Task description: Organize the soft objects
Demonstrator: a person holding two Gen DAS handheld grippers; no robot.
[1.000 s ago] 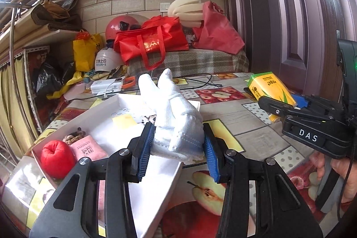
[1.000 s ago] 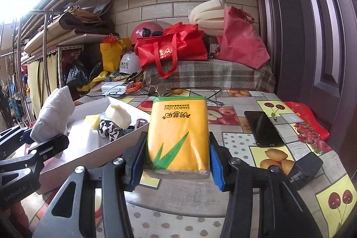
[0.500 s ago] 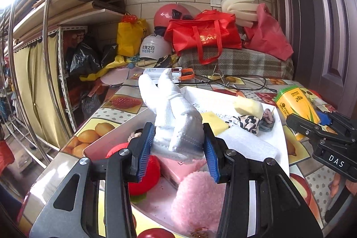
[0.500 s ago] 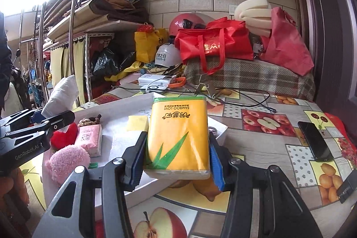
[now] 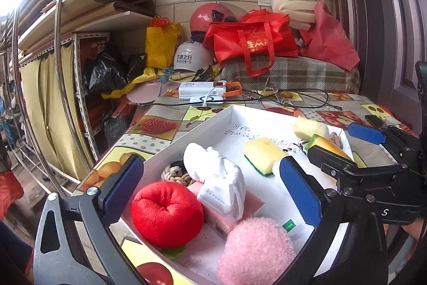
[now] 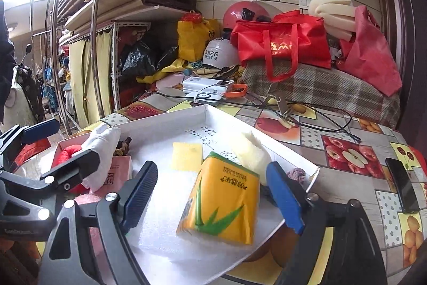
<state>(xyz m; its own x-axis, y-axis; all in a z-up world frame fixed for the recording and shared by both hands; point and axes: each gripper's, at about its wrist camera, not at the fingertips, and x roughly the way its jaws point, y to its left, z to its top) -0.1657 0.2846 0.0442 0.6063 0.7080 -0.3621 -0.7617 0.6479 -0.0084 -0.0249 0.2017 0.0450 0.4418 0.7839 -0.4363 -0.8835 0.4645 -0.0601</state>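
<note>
White tray [image 5: 229,111] crowded near corner; bare floor [image 6: 160,205] beside tissue pack [image 6: 224,199].

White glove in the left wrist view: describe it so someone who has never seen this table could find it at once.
Start at the shallow white box on the fruit-print tablecloth. Near its front left, between the open left gripper's blue pads, the white glove lies crumpled on a pink packet. It sits behind the red plush apple and pink fluffy ball, the only knitted white item there.

A white glove [image 5: 218,172] is draped over a pink packet [image 5: 226,210] beside a red plush apple [image 5: 166,213] and a pink pompom [image 5: 256,250] in the white tray [image 5: 213,119], where a yellow tissue pack [image 6: 221,205] is laid flat near a yellow sponge [image 6: 186,156].
</note>
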